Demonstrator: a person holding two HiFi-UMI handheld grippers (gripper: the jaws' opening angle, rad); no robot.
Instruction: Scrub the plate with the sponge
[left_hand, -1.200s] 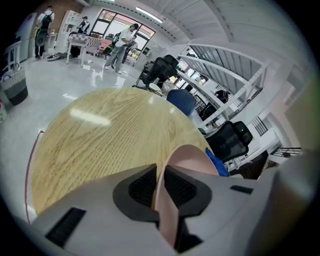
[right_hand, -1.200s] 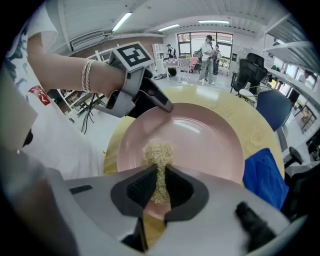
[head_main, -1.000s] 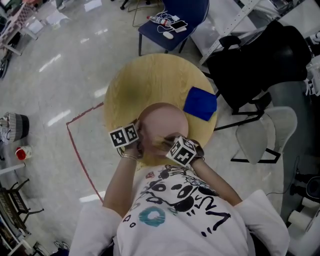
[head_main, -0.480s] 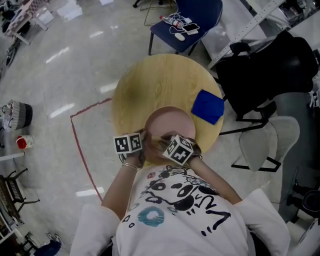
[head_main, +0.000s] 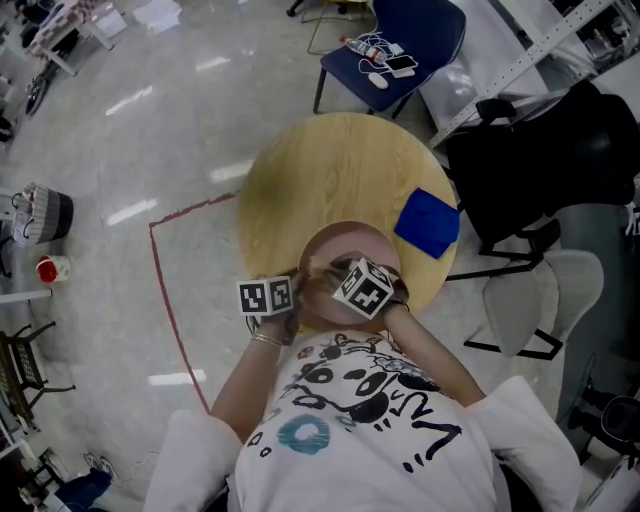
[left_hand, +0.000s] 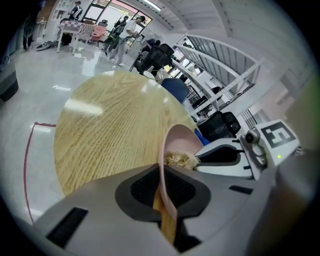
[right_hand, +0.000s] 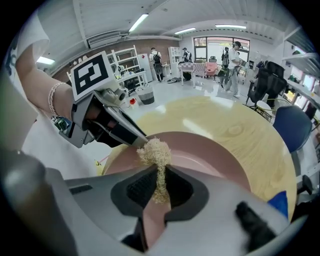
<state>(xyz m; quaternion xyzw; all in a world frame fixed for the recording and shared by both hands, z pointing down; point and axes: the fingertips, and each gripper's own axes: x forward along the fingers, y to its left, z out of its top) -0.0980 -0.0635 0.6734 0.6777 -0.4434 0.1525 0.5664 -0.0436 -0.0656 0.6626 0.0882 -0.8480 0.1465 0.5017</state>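
A pink plate (head_main: 345, 243) lies at the near edge of the round wooden table (head_main: 330, 170). My left gripper (head_main: 297, 288) is shut on the plate's near-left rim (left_hand: 166, 150), which runs edge-on between its jaws. My right gripper (head_main: 330, 272) is shut on a tan fibrous sponge (right_hand: 156, 152), whose tuft sticks out above the jaws and rests over the plate's inner surface (right_hand: 210, 155). In the left gripper view the sponge (left_hand: 179, 160) and the right gripper (left_hand: 227, 156) lie just inside the plate. The left gripper (right_hand: 107, 122) is close beside the sponge.
A blue cloth (head_main: 428, 222) lies on the table's right side, apart from the plate. A blue chair (head_main: 400, 35) with small items stands beyond the table. Black bags (head_main: 545, 150) and a grey chair (head_main: 540, 290) are at the right. Red tape (head_main: 170, 290) marks the floor at left.
The head view has shifted a little. Both grippers have stayed at the plate's near edge, and the left gripper's marker cube now sits slightly lower and further right.
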